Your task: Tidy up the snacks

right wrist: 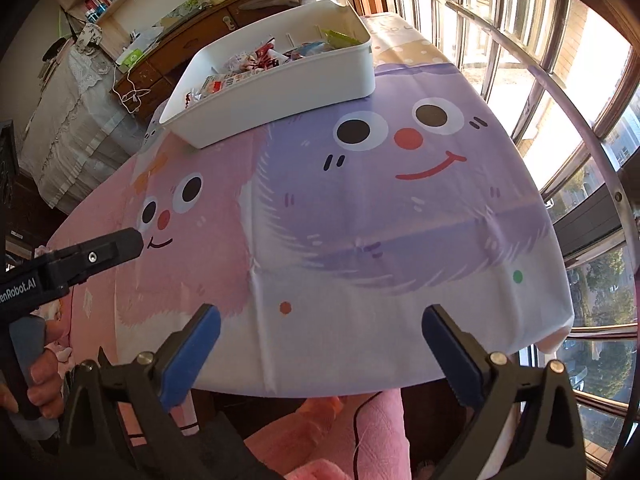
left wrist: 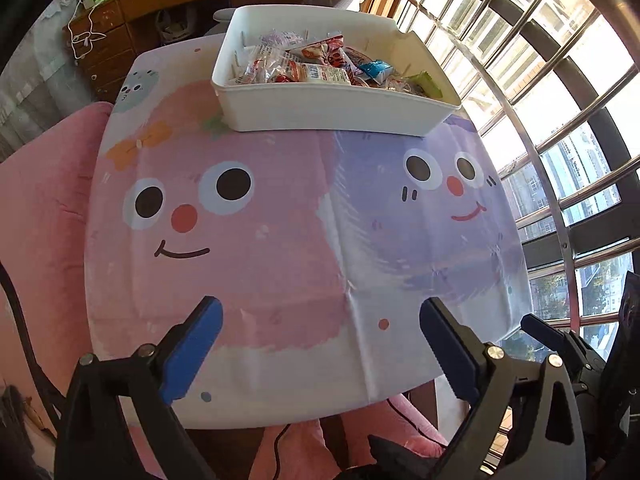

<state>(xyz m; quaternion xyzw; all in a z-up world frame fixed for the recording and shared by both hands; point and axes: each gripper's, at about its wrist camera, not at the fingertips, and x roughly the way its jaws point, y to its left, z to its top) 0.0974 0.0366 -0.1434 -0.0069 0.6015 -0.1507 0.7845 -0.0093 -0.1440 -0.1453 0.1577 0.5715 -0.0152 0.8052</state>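
My left tongs [left wrist: 320, 344] stand spread wide with nothing between the blue pads [left wrist: 192, 356], hanging over the near edge of the desk [left wrist: 280, 392], and my right tongs [right wrist: 320, 348] are spread just as wide and just as empty over the same near edge, further toward the window side. In the left view I catch one dark tip of the right tongs at the lower right; in the right view the left tongs reach in from the left, gripped by a hand [right wrist: 44, 380] on the handle. Under both I see the tablecloth [left wrist: 280, 280], bare across its whole near and middle part: a pink smiling creature on the left half and a purple one [right wrist: 380, 200] on the right. At the far end of the desk sits the white bin [left wrist: 320, 108], well apart from both tongs, resting flat on the cloth at the far end of the cloth, above the two faces. The snacks [left wrist: 320, 66] lie heaped inside it, a jumble of clear, red-and-white, blue and green packets below its rim. Beyond the bin I see a wooden cabinet [left wrist: 168, 4] with drawers, and along the right a barred window [left wrist: 560, 120] with bright daylight. Pink fabric [left wrist: 40, 208] shows beside and below the desk on my side
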